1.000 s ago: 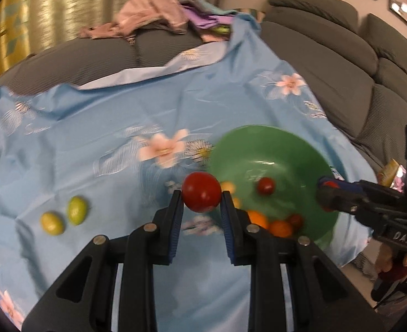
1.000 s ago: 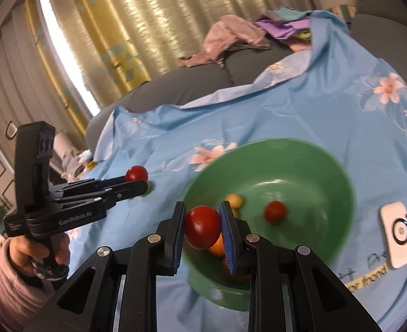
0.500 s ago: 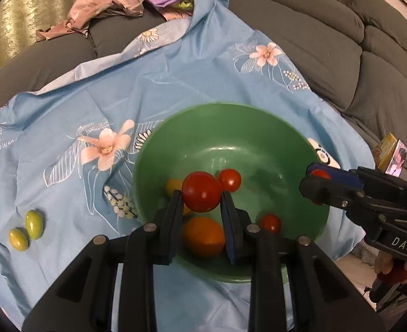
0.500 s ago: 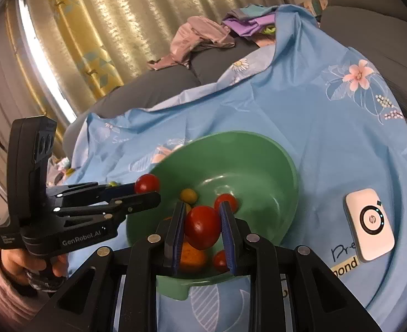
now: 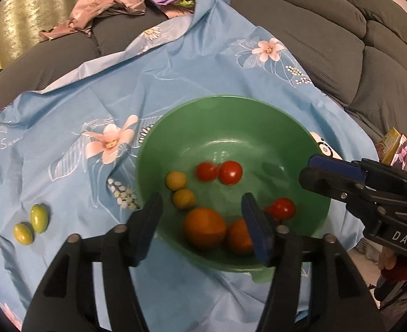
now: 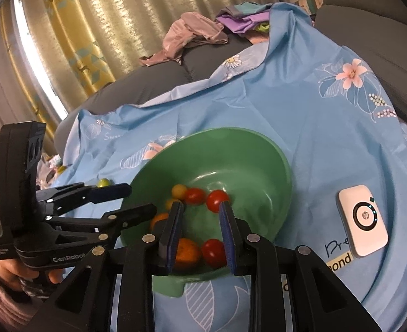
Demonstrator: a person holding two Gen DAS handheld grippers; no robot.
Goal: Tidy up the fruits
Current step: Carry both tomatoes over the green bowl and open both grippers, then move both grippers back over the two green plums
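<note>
A green bowl [image 5: 258, 127] [image 6: 261, 160] sits on a blue floral cloth [image 5: 120, 96] and holds red tomatoes [image 5: 230, 172] [image 6: 216, 199], two oranges [image 5: 204, 228] [image 6: 186, 253] and two small yellow fruits [image 5: 175, 180]. My left gripper [image 5: 202, 221] is open and empty over the bowl's near rim; it also shows in the right wrist view [image 6: 137, 200]. My right gripper [image 6: 200, 229] is open and empty above the bowl, seen from the left wrist view too [image 5: 328, 171]. Two green-yellow fruits [image 5: 31, 225] lie on the cloth at the left.
A white HP device [image 6: 363, 221] lies on the cloth right of the bowl. Grey sofa cushions [image 5: 328, 27] surround the cloth, with a pile of clothes [image 5: 114, 0] at the back. Gold curtains [image 6: 92, 13] hang behind. A small box [image 5: 394, 149] sits at the right.
Both grippers have opened and let go of their red tomatoes, which now lie in the bowl. Both grippers moved over the bowl during the last second.
</note>
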